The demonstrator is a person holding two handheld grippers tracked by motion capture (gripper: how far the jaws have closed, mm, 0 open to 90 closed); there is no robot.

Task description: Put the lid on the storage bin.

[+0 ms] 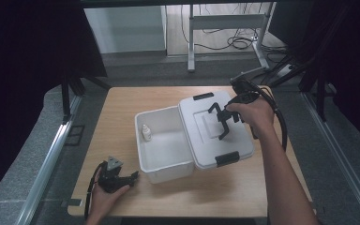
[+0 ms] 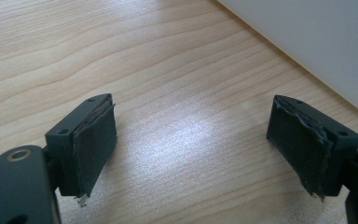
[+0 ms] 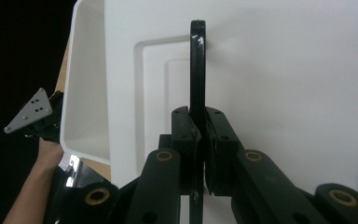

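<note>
Lid (image 1: pixel 201 126) hides bin (image 1: pixel 161 150) right half; small bottle (image 1: pixel 146 132) label too small to read

the left gripper (image 1: pixel 132 177) rests low at the desk's near left corner, held in the left hand (image 1: pixel 104 196), jaws spread wide. the right gripper (image 1: pixel 222 123), in the right hand (image 1: pixel 254 112), hangs toward the desk's right edge, jaws clamped on a thin black handle (image 3: pixel 197 65).

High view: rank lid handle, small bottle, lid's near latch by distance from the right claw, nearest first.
1. Lid handle: clamped in the right claw, on the lid's top.
2. Lid's near latch: black clip on the lid's edge toward the person.
3. Small bottle: inside the open white box, at its left wall.
</note>
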